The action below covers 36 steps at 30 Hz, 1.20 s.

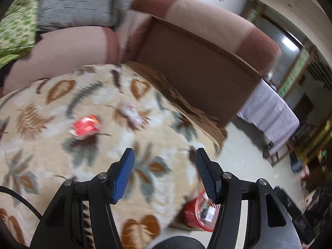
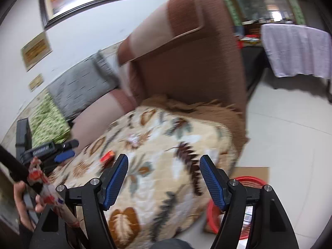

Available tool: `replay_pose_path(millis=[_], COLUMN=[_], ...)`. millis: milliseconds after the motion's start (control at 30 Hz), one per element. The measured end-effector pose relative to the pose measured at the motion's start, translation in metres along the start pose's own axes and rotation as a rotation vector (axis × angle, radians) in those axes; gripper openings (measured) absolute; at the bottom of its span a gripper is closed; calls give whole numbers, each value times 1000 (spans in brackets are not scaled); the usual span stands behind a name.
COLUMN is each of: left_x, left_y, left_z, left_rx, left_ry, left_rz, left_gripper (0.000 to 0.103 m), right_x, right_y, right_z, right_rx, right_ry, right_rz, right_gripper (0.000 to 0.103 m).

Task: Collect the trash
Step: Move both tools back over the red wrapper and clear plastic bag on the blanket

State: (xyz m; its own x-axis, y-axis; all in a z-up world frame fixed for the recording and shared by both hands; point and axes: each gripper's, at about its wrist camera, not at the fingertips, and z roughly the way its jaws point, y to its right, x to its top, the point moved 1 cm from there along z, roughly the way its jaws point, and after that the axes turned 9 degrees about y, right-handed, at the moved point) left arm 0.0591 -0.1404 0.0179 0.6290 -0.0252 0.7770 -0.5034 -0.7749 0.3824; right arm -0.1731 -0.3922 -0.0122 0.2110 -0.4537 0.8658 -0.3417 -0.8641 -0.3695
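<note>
A crumpled red wrapper (image 1: 86, 127) lies on the leaf-patterned blanket (image 1: 62, 155) that covers the sofa seat. A pale crumpled wrapper (image 1: 132, 112) lies a little farther right. My left gripper (image 1: 164, 174) hovers open above the blanket, below and right of the red wrapper, with nothing between its blue fingers. In the right wrist view my right gripper (image 2: 164, 181) is open and empty over the same blanket (image 2: 176, 155); the red wrapper (image 2: 107, 156) shows just left of its left finger, the pale wrapper (image 2: 133, 140) beyond. A red basket (image 1: 200, 212) (image 2: 249, 181) sits on the floor beside the sofa.
A brown sofa armrest (image 1: 207, 47) rises behind the blanket. Grey cushion (image 1: 76, 2) and green patterned cloth (image 1: 16, 27) lie at the back. A table with a white cloth (image 2: 296, 49) stands across the tiled floor. A hand (image 2: 25, 203) holds the left tool.
</note>
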Motion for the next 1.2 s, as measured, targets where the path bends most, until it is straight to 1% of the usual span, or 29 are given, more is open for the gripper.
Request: replay_pose_path(millis=[33,67,133,167,267,333,400,533,633,800,900,967,1033,1133,1200], left_x=[7,16,28,34,42,41,38,35,33,36,36,35,33,33,35], left_y=[-13,-30,-53,-69,-100,-118,-122,-121,-124,-132,-144,-155,-166,-180,-188], left_z=[-4,-9,-14,-15,-15,-8,0,21,32,49,59,64,67,66,65], left_rx=[33,87,145,166,188,219,213,221,201,219,223,224,227,241,258], left_ry=[19,45,65,61,54,45,21,-22,-53,-71,-78,-80,-89,-83,-73], left_rz=[-15,-31,-50,-62,-102,-165,-187,-162,-181,-166,-187,-221,-262,-303,-319], left_gripper=[60,60,60,60,60,60,60,60,60,60,60,60,60,60,60], right_x=[0,0,-1,0,1,1,0,-5,-10,-20,-29,-35,-45,-56,-64], right_y=[-5,-12,-24,-30,-49,-61,-71,-84,-88,-94,-95,-95,-95,-101,-112], right_z=[5,12,24,30,50,61,71,97,119,160,186,203,228,263,293], right_rx=[16,35,71,95,154,187,224,253,262,271,258,257,227,207,192], right_ry=[-6,-12,-26,-33,-54,-74,-86,-117,-150,-170,-149,-130,-98,-99,-122], right_rz=[-2,-5,-8,-5,-17,-24,-26,-59,-64,-72,-73,-72,-77,-91,-122], right_gripper=[76,76,76,76,76,76,76,76,76,76,76,76,76,76,76])
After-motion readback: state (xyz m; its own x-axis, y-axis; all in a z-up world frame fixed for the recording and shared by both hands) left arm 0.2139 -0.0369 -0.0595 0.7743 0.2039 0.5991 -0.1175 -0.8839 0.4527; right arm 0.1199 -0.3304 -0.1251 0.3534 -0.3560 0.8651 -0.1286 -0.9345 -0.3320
